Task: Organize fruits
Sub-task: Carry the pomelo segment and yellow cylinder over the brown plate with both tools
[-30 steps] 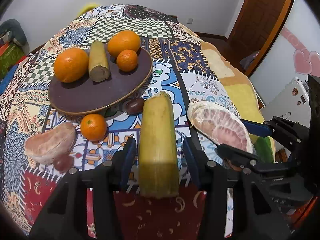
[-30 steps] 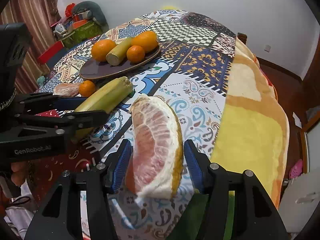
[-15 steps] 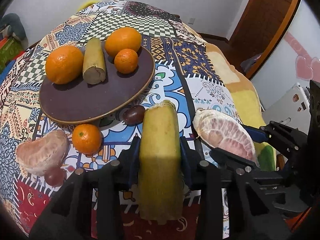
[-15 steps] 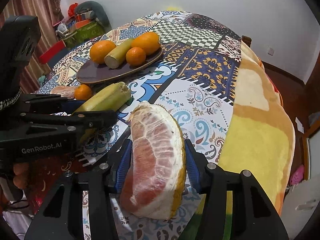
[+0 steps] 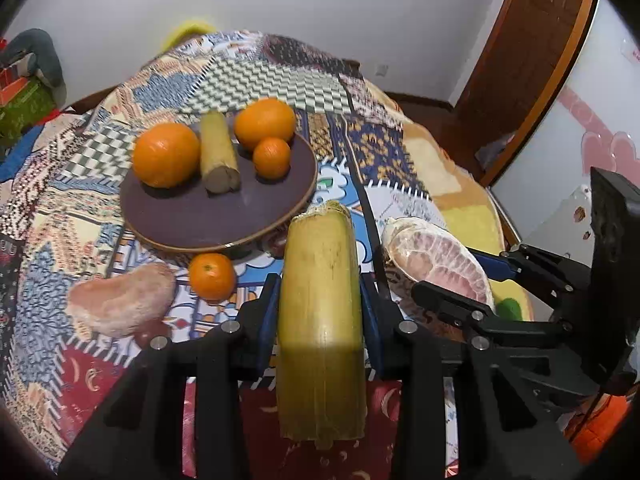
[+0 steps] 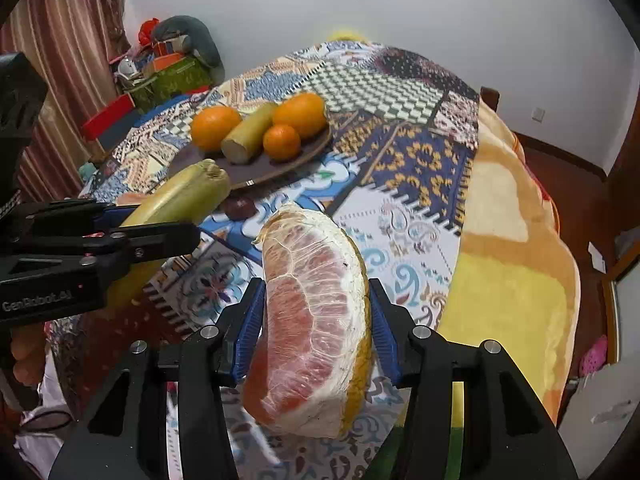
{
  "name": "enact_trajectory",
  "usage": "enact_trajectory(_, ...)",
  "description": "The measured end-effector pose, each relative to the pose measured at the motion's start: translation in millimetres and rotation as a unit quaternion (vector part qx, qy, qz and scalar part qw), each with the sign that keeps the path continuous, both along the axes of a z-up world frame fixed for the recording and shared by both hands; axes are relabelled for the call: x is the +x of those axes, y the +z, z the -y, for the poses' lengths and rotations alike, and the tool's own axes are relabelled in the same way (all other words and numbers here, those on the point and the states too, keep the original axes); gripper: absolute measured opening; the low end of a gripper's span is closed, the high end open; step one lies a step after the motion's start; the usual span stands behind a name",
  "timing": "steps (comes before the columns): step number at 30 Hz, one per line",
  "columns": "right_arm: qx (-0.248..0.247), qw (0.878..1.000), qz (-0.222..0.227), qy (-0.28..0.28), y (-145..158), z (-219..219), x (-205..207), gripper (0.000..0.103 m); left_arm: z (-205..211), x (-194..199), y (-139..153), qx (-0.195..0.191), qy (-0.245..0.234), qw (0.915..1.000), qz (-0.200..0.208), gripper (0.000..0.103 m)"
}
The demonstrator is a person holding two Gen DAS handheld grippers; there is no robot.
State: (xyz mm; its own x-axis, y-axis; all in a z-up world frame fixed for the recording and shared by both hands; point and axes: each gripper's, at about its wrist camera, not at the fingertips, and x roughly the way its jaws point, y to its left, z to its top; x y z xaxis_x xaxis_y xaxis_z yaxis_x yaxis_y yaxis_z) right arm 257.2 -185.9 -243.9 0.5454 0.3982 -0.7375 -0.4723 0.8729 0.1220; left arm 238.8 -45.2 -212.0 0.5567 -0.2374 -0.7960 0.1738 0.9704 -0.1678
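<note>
Jaws clamp sugarcane (image 5: 320, 300), pomelo wedge (image 6: 316, 320), bases hidden.

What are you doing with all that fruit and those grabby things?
A person is tidying fruit onto the dark plate. The left gripper is shut on a sugarcane piece, held up over the patterned tablecloth. The right gripper is shut on a pomelo wedge, also in the air. The plate has two big oranges, a small orange and another cane piece. Another pomelo wedge and a small orange lie on the cloth.
</note>
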Motion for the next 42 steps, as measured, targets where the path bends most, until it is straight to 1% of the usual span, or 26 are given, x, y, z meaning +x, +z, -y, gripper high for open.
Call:
enact_trajectory(8, 0.011, 1.0, 0.028, 0.005, 23, -11, 2, 0.047, -21, -12, 32, -0.006, 0.023, 0.9987, 0.044, 0.038)
enact_trajectory(16, 0.022, 0.998, 0.054, 0.01, 42, -22, 15, 0.047, -47, -10, 53, -0.006, 0.052, 0.9958, 0.075, 0.038)
enact_trajectory(22, 0.028, 0.997, 0.07, 0.014, 52, -32, 29, 0.047, -62, 1, 54, -0.006, 0.07, 0.9942, 0.082, 0.038)
enact_trajectory(28, 0.034, 0.996, 0.078, 0.018, 56, -43, 46, 0.047, -73, 20, 53, -0.005, 0.081, 0.993, 0.086, 0.038)
enact_trajectory(35, 0.04, 0.996, 0.072, 0.021, 49, -55, 68, 0.047, -83, 45, 48, -0.004, 0.09, 0.9921, 0.087, 0.038)
enact_trajectory(42, 0.034, 0.997, 0.061, 0.034, 37, -75, 88, 0.047, -88, 72, 36, -0.004, 0.093, 0.9926, 0.078, 0.038)
